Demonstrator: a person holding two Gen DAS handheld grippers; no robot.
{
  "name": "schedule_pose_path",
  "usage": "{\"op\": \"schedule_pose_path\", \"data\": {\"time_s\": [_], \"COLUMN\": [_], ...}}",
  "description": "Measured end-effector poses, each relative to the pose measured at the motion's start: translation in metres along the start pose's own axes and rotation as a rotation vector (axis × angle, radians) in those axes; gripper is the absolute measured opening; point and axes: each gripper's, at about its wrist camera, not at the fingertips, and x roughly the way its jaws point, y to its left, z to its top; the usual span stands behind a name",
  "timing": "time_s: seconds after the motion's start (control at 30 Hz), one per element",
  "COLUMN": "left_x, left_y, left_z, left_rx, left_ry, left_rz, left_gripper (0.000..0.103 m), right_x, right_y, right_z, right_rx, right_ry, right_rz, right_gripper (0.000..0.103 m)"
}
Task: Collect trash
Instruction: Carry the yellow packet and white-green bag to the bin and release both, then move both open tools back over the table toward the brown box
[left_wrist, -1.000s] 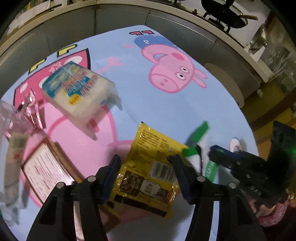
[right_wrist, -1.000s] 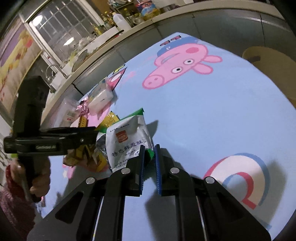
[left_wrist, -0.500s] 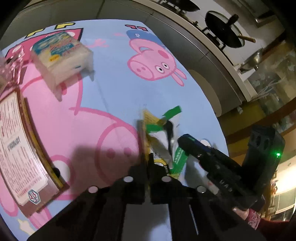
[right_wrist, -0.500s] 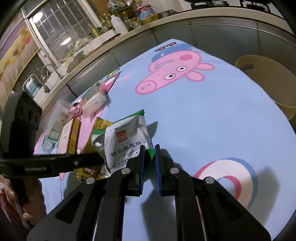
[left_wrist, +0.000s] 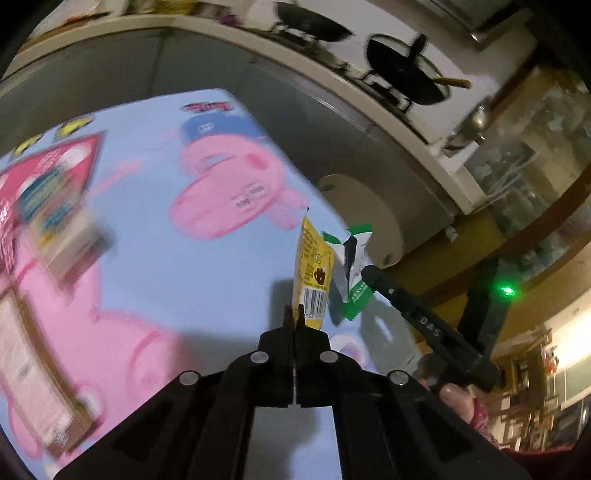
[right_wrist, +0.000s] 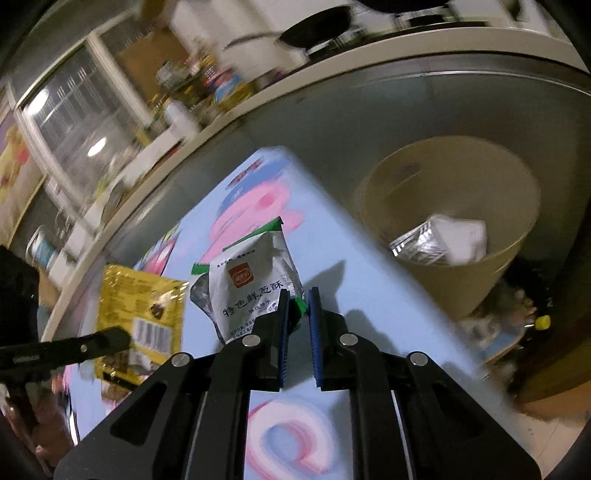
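My left gripper is shut on a yellow snack wrapper and holds it edge-on above the table; the wrapper also shows in the right wrist view. My right gripper is shut on the green corner of a white and green snack wrapper, lifted off the table; it shows in the left wrist view too. A beige round bin stands beside the table's far right edge, with a crumpled white wrapper inside.
The table has a light blue cartoon-pig cloth. A tissue pack and a flat brown box lie at its left. A grey counter with pans runs behind the table.
Both grippers have lifted their wrappers off the table and swung toward the bin at the table's edge. The left gripper shut on the yellow wrapper during the last second.
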Motion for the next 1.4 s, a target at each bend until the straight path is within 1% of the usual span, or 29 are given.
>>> {"op": "schedule_pose_path", "data": {"time_s": [0.07,0.1,0.17,0.3,0.33,0.37,0.4,0.43,0.47,0.5,0.53,0.6,0.67,0.77,0.87,1.07,1.27,1.3,1.37,1.4], "left_x": [0.022,0.031,0.062,0.113,0.122,0.132,0.144,0.155,0.165,0.171,0.174,0.177,0.173,0.156,0.13,0.074,0.02,0.013,-0.001,-0.01], "left_y": [-0.025,-0.033,-0.054,-0.084,-0.089,-0.095,-0.099,-0.103,-0.104,-0.104,-0.103,-0.103,-0.103,-0.1,-0.097,-0.08,-0.053,-0.049,-0.042,-0.037], "left_z": [0.024,0.031,0.056,0.09,0.096,0.102,0.108,0.114,0.117,0.118,0.119,0.116,0.111,0.098,0.081,0.038,-0.002,-0.008,-0.017,-0.022], "left_rx": [0.055,0.068,0.095,0.132,0.136,0.136,0.133,0.126,0.117,0.112,0.111,0.112,0.119,0.139,0.162,0.19,0.143,0.137,0.127,0.118], "left_ry": [0.001,0.004,0.022,0.046,0.044,0.038,0.028,0.023,0.029,0.027,0.021,0.034,0.031,0.004,-0.046,-0.133,-0.2,-0.208,-0.226,-0.236], "left_rz": [-0.018,-0.026,-0.047,-0.043,-0.036,-0.023,-0.001,0.027,0.056,0.077,0.086,0.081,0.08,0.102,0.154,0.265,0.35,0.359,0.385,0.406], "left_gripper": [0.0,0.0,0.0,0.0,0.001,0.001,0.001,0.02,0.036,0.059,0.056,0.056,0.056,0.056,0.056,0.056,0.056,0.056,0.056,0.056], "right_x": [-0.007,-0.009,-0.01,0.0,0.003,0.011,0.014,0.019,0.021,0.02,0.016,0.009,0.001,-0.008,-0.017,-0.03,-0.038,-0.038,-0.04,-0.041], "right_y": [-0.027,-0.04,-0.067,-0.11,-0.115,-0.123,-0.129,-0.134,-0.14,-0.144,-0.147,-0.149,-0.15,-0.149,-0.14,-0.099,-0.051,-0.043,-0.024,-0.014], "right_z": [0.02,0.03,0.046,0.07,0.073,0.078,0.08,0.081,0.081,0.081,0.079,0.076,0.069,0.057,0.041,0.016,0.0,-0.001,-0.006,-0.009], "right_rx": [0.038,0.057,0.103,0.152,0.156,0.161,0.165,0.172,0.186,0.203,0.214,0.213,0.226,0.262,0.283,0.266,0.196,0.187,0.159,0.144], "right_ry": [-0.049,-0.066,-0.087,-0.095,-0.09,-0.07,-0.056,-0.04,-0.035,-0.05,-0.078,-0.098,-0.118,-0.123,-0.119,-0.085,-0.045,-0.039,-0.031,-0.031], "right_rz": [-0.037,-0.053,-0.075,-0.129,-0.136,-0.136,-0.138,-0.142,-0.144,-0.146,-0.151,-0.149,-0.142,-0.114,-0.082,-0.027,0.026,0.034,0.051,0.058], "right_gripper": [0.01,0.01,0.01,0.01,0.01,0.014,0.014,0.019,0.037,0.044,0.045,0.045,0.045,0.045,0.045,0.045,0.045,0.046,0.057,0.057]}}
